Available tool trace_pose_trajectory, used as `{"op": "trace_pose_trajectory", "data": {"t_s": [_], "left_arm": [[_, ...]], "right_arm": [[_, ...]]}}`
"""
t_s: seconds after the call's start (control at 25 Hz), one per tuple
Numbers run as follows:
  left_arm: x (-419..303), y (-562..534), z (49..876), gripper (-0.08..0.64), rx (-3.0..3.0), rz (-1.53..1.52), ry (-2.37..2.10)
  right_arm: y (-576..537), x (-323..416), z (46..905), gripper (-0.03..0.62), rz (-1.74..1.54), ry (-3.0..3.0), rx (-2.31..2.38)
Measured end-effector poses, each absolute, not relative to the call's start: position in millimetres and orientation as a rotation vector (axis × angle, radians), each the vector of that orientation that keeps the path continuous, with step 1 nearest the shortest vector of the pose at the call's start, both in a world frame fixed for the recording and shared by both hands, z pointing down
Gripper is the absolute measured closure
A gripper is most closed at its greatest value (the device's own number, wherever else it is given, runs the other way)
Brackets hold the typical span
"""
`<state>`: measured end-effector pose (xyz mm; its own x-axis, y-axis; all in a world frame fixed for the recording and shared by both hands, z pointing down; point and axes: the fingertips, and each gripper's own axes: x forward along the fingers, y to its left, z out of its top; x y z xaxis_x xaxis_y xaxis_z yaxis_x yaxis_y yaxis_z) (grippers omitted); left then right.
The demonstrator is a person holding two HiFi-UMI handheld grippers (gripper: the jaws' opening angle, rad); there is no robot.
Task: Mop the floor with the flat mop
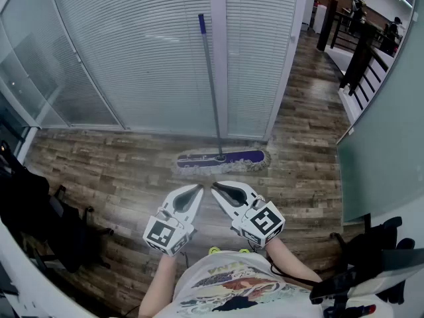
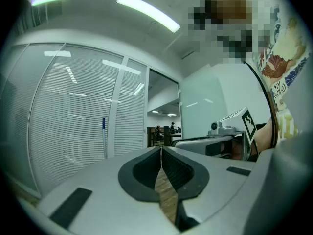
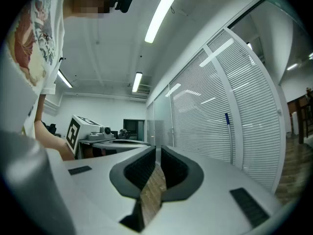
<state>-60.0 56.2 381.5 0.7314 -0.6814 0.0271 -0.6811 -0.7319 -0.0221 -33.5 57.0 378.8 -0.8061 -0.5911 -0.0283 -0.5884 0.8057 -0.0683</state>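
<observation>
A flat mop stands against the blind-covered glass wall, its purple head (image 1: 222, 158) flat on the wood floor and its grey handle (image 1: 210, 78) rising to a blue tip. The same blue-tipped handle (image 2: 103, 136) shows in the left gripper view, and the handle (image 3: 228, 136) shows again in the right gripper view. My left gripper (image 1: 200, 188) and right gripper (image 1: 213, 188) are held side by side, tips nearly meeting, just short of the mop head. Both are shut with nothing between the jaws. Neither touches the mop.
A glass wall with white blinds (image 1: 132, 52) runs across the front, with a white post (image 1: 218, 52) behind the handle. A frosted panel (image 1: 377, 144) closes the right side. Dark bags (image 1: 40, 217) lie at the left. Dark railings (image 1: 358, 52) line a corridor at the upper right.
</observation>
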Motion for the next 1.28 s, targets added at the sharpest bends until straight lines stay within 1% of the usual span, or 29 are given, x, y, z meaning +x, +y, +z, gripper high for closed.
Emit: {"op": "trace_pose_trajectory", "data": {"t_s": [0.4,0.56,0.76,0.92,1.28], "left_arm": [[-81,52,382,0.546,-2.932,0.005,1.123],[-97,50,382,0.546,-2.936,0.028,1.126],[-117,47,388,0.546,-2.948,0.029,1.113],[-122,40,390,0.546,-2.966,0.041,1.11],[-122,8,395,0.546,-3.005,0.065,1.097]], "right_arm": [[52,-59,380,0.546,-0.115,2.925,-0.942],[50,-74,375,0.546,-0.181,2.888,-0.907],[49,-96,380,0.546,-0.185,2.923,-0.883],[41,-102,378,0.546,-0.156,2.946,-0.907],[6,-102,387,0.545,-0.211,2.95,-0.936]]}}
